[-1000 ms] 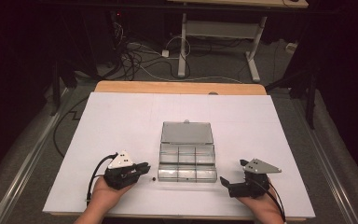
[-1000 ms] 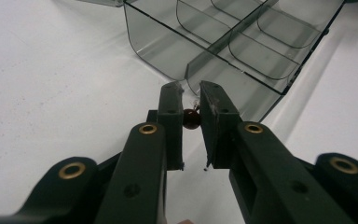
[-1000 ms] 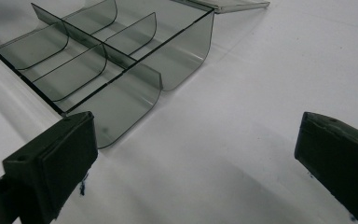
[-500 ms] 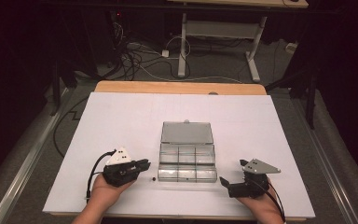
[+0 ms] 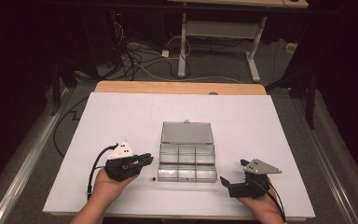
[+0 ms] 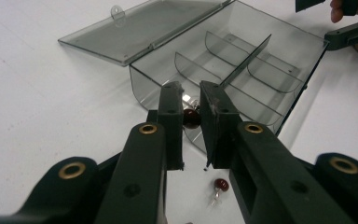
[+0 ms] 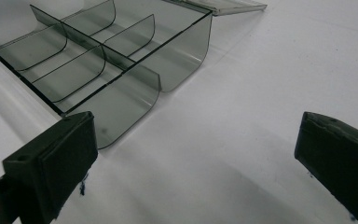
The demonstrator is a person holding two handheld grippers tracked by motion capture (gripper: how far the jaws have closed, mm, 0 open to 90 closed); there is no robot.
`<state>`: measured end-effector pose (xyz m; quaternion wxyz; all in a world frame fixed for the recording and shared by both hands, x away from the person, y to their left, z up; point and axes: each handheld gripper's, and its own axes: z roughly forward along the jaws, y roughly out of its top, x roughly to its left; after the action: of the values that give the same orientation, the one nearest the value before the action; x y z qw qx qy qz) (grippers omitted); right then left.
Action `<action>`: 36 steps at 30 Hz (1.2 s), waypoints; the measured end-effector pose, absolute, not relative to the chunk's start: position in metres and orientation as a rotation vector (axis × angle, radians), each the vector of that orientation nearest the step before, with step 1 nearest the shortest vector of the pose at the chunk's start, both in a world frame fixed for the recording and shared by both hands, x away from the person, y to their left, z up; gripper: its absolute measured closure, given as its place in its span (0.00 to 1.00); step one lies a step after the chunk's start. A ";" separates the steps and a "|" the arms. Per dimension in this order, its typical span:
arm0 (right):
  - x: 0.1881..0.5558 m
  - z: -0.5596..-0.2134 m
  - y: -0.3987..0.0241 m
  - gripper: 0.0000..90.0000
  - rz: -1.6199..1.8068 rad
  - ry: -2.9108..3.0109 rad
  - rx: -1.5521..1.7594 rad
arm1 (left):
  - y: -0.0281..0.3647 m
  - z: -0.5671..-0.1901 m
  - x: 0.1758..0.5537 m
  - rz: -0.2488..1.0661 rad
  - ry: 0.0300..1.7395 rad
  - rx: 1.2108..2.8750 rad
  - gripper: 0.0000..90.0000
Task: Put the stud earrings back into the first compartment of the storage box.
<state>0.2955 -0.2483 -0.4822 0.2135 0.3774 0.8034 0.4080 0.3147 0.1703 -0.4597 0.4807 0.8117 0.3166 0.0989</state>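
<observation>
Left hand-held gripper [image 6: 191, 116] pinches dark red bead [image 6: 190, 117]; carry over clear compartment box [image 6: 242, 70] wall, release low. Right hand-held gripper [image 7: 196, 154] wide open, empty, steadies nearby.

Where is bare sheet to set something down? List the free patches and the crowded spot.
Free: the white sheet between the open lid and the far wooden edge, and both side strips beside the clear divided box. Crowded: the near left, where the left gripper pinches a dark red bead by the box wall, with another bead on the sheet. The right gripper stands near right.
</observation>
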 end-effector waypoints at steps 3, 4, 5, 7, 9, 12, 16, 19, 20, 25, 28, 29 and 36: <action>0.296 -0.482 -0.248 0.00 1.134 2.232 1.046 | 0.167 -0.456 0.317 0.250 0.763 1.971 0.86; 0.296 -0.482 -0.248 0.00 1.134 2.232 1.045 | 0.166 -0.455 0.318 0.250 0.759 1.975 0.86; 0.296 -0.482 -0.248 0.00 1.134 2.233 1.044 | 0.164 -0.455 0.319 0.249 0.757 1.975 0.86; 0.296 -0.482 -0.248 0.00 1.133 2.234 1.043 | 0.161 -0.454 0.321 0.243 0.756 1.975 0.86; 0.296 -0.482 -0.248 0.00 1.133 2.234 1.044 | 0.158 -0.456 0.325 0.236 0.759 1.977 0.86; 0.296 -0.482 -0.248 0.00 1.137 2.235 1.042 | 0.153 -0.459 0.330 0.226 0.762 1.986 0.86; 0.296 -0.482 -0.248 0.00 1.136 2.236 1.041 | 0.145 -0.464 0.335 0.213 0.767 1.992 0.86; 0.296 -0.482 -0.248 0.00 1.136 2.236 1.039 | 0.141 -0.466 0.339 0.202 0.769 1.994 0.86; 0.295 -0.482 -0.248 0.00 1.136 2.236 1.039 | 0.139 -0.466 0.340 0.199 0.768 1.993 0.86; 0.295 -0.482 -0.248 0.00 1.136 2.237 1.036 | 0.129 -0.467 0.345 0.203 0.759 2.006 0.86; 0.295 -0.482 -0.248 0.00 1.137 2.240 1.034 | 0.124 -0.470 0.348 0.206 0.763 2.011 0.86; 0.295 -0.482 -0.248 0.00 1.136 2.241 1.033 | 0.122 -0.471 0.350 0.206 0.766 2.013 0.86; 0.295 -0.482 -0.248 0.00 1.138 2.241 1.032 | 0.116 -0.477 0.357 0.196 0.779 2.017 0.86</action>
<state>0.2952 -0.2482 -0.4823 0.2110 0.3713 0.8062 0.4094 0.3569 0.1163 -0.4767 0.4666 0.8217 0.3174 0.0797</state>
